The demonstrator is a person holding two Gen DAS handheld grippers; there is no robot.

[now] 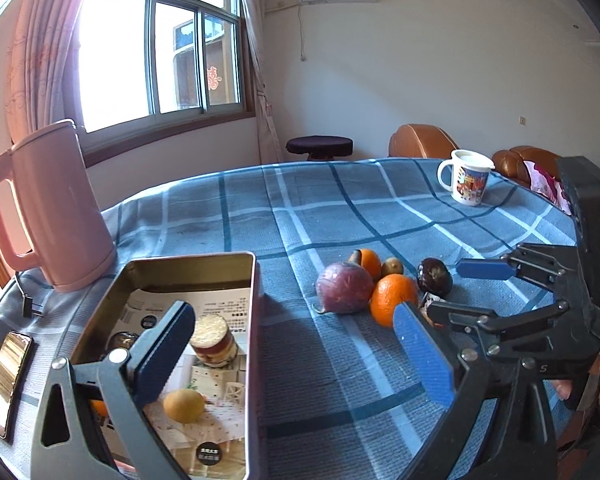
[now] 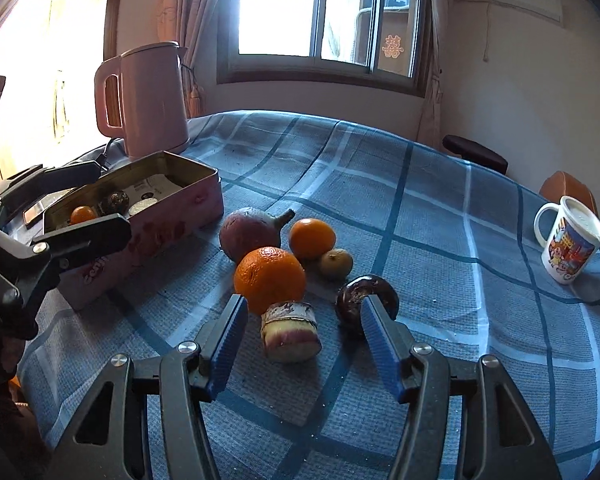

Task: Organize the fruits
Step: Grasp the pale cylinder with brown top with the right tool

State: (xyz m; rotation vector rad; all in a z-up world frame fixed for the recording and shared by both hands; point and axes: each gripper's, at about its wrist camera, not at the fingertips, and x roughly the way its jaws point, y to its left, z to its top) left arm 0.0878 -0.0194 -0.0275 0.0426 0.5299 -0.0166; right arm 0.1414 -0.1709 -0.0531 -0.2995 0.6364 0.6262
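A metal tin (image 1: 256, 320) stands at the left on the blue checked cloth and holds a yellow fruit (image 1: 184, 404), a layered cut piece (image 1: 214, 340) and a dark fruit (image 1: 122, 340). My left gripper (image 1: 296, 356) is open wide, with its left finger over the tin and nothing between the fingers. On the cloth lie a large orange (image 2: 270, 278), a smaller orange (image 2: 312, 238), a purple-red fruit (image 2: 250, 232), a kiwi (image 2: 336, 264) and a dark round fruit (image 2: 376, 286). My right gripper (image 2: 304, 340) is open around a cut purple-and-cream piece (image 2: 290, 332), pads clear of it.
A pink kettle (image 1: 56, 208) stands behind the tin, with a phone (image 1: 8, 380) near the left table edge. A printed mug (image 2: 568, 248) sits at the far right. Brown chairs (image 1: 420, 142) and a dark stool (image 1: 320, 146) stand beyond the table.
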